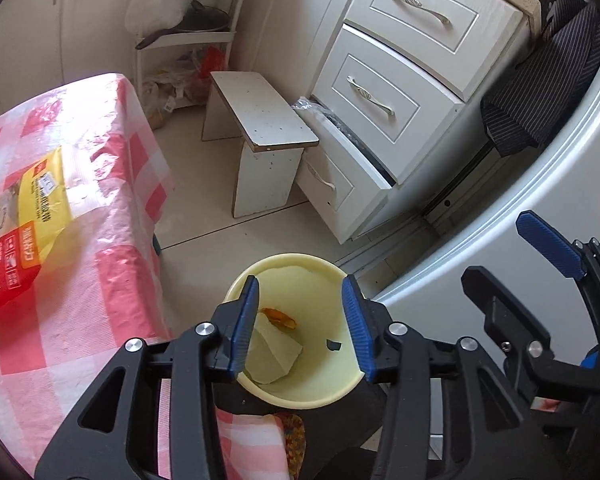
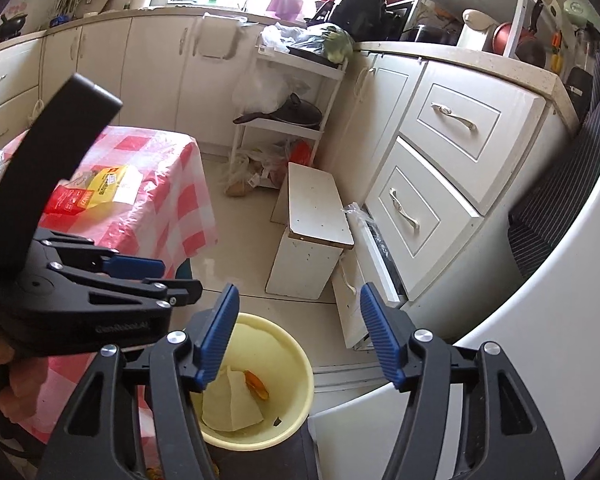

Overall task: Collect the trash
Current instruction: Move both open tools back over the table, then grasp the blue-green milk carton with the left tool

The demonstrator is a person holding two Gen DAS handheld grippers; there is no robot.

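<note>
Kitchen floor: yellow bin holds light, soft tissue. Left gripper and right gripper spread, empty; pinch trash gently.

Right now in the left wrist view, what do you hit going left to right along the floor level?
Red-and-yellow packet on the checked tablecloth → white stool → white drawer unit → striped dark cloth.

A home kitchen: white drawers, a cluttered countertop, and a frying pan on a shelf rack.
</note>
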